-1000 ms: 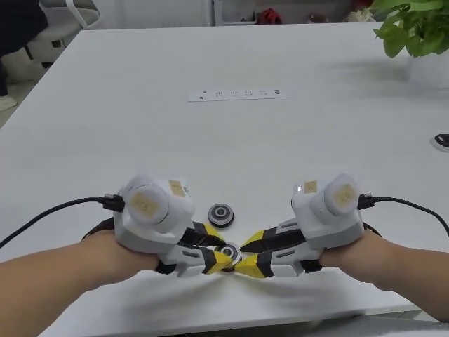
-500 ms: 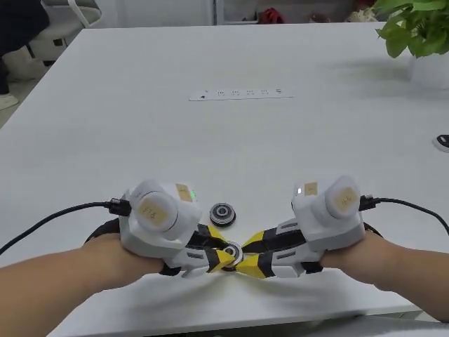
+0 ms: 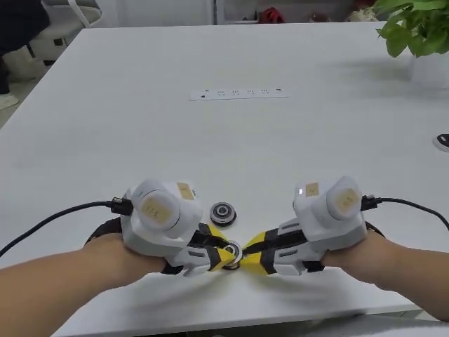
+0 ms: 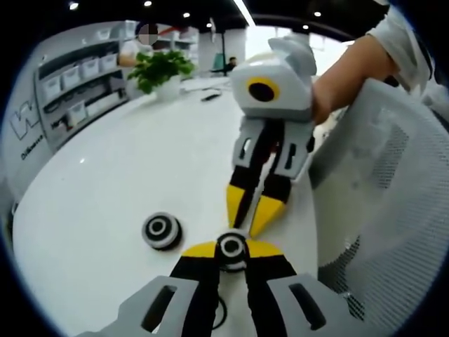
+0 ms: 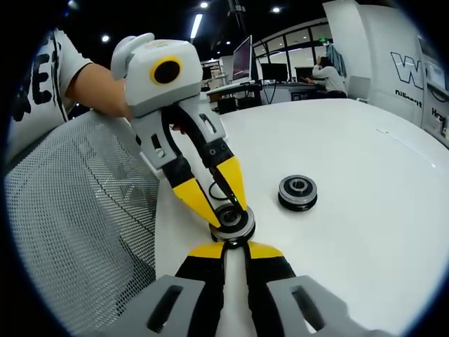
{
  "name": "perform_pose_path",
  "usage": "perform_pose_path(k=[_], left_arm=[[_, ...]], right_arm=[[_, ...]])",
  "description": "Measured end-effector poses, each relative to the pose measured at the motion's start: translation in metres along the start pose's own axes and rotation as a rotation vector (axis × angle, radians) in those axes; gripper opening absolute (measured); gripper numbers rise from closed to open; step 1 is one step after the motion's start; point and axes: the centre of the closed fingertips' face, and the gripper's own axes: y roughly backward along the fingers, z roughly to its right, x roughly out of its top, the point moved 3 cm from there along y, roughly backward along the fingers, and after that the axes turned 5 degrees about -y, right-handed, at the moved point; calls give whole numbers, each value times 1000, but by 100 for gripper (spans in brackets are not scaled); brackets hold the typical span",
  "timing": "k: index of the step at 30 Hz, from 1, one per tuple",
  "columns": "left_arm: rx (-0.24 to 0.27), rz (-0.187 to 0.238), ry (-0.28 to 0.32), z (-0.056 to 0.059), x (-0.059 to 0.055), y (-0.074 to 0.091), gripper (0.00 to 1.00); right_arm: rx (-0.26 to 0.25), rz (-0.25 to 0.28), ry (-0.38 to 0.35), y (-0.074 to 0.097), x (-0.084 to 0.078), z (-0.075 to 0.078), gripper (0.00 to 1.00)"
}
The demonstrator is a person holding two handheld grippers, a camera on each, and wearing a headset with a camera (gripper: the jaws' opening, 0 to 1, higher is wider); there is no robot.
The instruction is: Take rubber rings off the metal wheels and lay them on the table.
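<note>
At the bottom centre of the head view, the left gripper (image 3: 223, 258) has edged in from the left over the past second. Its yellow-tipped jaws are clamped on a small silver metal wheel wearing a black rubber ring (image 3: 232, 250), at the near edge of the white table (image 3: 231, 140). The right gripper (image 3: 247, 261), jaws drawn almost together, meets the wheel's rim from the right, probably to peel the ring. A second ringed wheel (image 3: 222, 213) sits unmoved just above them. The crowded tips hide whether the right jaws actually pinch rubber, and neither ring appears to be off yet.
</note>
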Motion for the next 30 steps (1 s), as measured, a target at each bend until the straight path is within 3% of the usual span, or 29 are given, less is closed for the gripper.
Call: perform_pose_path(k=[6,22,28,30], left_arm=[[3,4,-2,0,-1,0,14],[11,-7,-26,2,1,-2,13],[19,-11,-27,1,2,-3,12],[19,-11,-26,0,2,-3,12]], right_arm=[[-5,-11,-7,2,-1,1,1],[-29,41,-147,8,1,11,0],[-28,88,-214,11,5,13,0],[-19,128,-248,12,12,13,0]])
